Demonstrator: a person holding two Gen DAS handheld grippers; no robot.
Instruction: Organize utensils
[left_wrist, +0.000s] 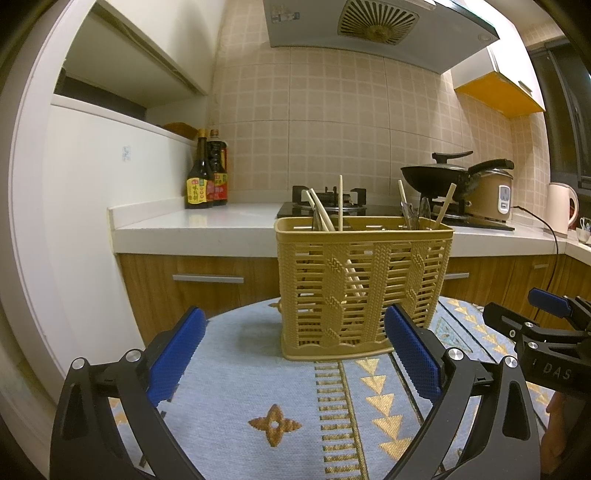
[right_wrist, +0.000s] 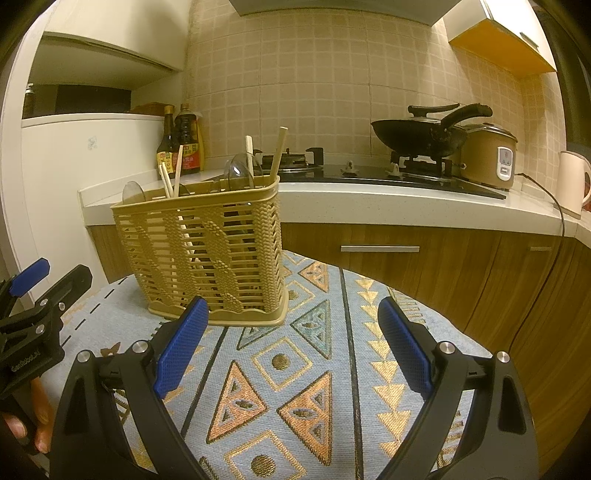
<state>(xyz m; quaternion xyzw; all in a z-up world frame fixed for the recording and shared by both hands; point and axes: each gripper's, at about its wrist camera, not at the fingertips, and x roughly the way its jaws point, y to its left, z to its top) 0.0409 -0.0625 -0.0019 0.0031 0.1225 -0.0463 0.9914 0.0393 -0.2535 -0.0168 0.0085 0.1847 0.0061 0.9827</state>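
Both our claws stand wide open and empty — left claw (left_wrist: 295, 354), right claw (right_wrist: 291, 343) — with the utensil basket (left_wrist: 364, 284) upright on the worktop (right_wrist: 332, 369) just ahead of the left claw and ahead-left of the right. It holds chopsticks (left_wrist: 321, 214) and clear spoons (right_wrist: 240, 170), all leaning loosely, so we judge that a careless reach could snag a stick and tip the light basket.

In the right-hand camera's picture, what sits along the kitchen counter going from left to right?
Sauce bottles → gas stove with the black wok on it → rice cooker → pale kettle.
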